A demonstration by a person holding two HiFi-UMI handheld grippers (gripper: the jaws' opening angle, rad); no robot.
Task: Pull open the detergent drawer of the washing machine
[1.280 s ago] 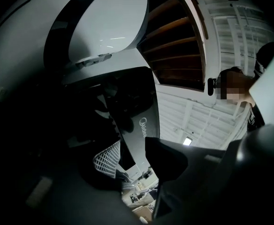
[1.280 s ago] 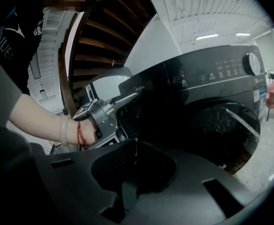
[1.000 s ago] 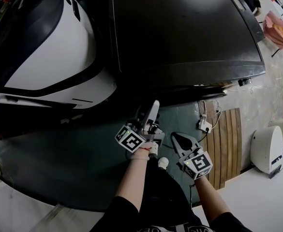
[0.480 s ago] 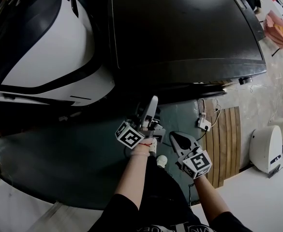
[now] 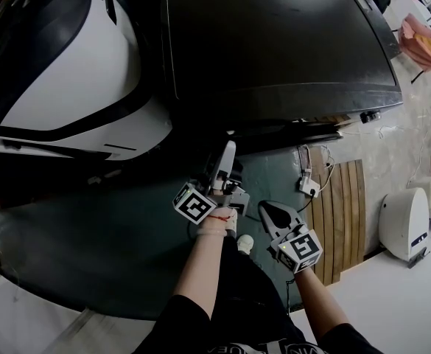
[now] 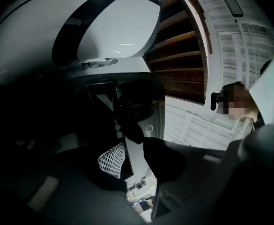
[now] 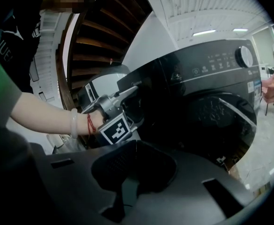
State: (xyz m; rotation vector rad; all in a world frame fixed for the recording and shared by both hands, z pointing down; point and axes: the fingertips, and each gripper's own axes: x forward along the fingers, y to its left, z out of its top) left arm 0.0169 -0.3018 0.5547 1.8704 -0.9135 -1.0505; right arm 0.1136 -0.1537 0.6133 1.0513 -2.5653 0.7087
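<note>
1. Head view: the black washing machine (image 5: pixel 274 43) filled the top of the picture, with a white machine (image 5: pixel 75 72) just beside it on the left; the left gripper (image 5: pixel 228 153) was right up at the washer's front edge, pointing at its near left corner; the right gripper (image 5: pixel 272 212) hung lower and to the right, near its partner but apart from the washer; a slatted wooden board (image 5: pixel 344 212) lay on the floor at the right.
2. Left gripper view: dark going in here; the fingers (image 6: pixel 112 159) stood a little apart, with light showing through the gap and a pale upright strip (image 6: pixel 127 156) running between them; whether they touched anything, I could not tell; the white machine's curved shell rose above.
3. Right gripper view: this gripper's own fingers (image 7: pixel 146 165) were drawn together with nothing between them; beyond them a hand (image 7: pixel 90 118), with a red thread and a pale bangle at the wrist, held the left gripper against the left end of the washer's control panel (image 7: pixel 211 64); there sat the detergent drawer (image 7: pixel 160 81), looking flush with the panel; the dial (image 7: pixel 244 56) was at the far end; the round door (image 7: pixel 221 116) was below.
</note>
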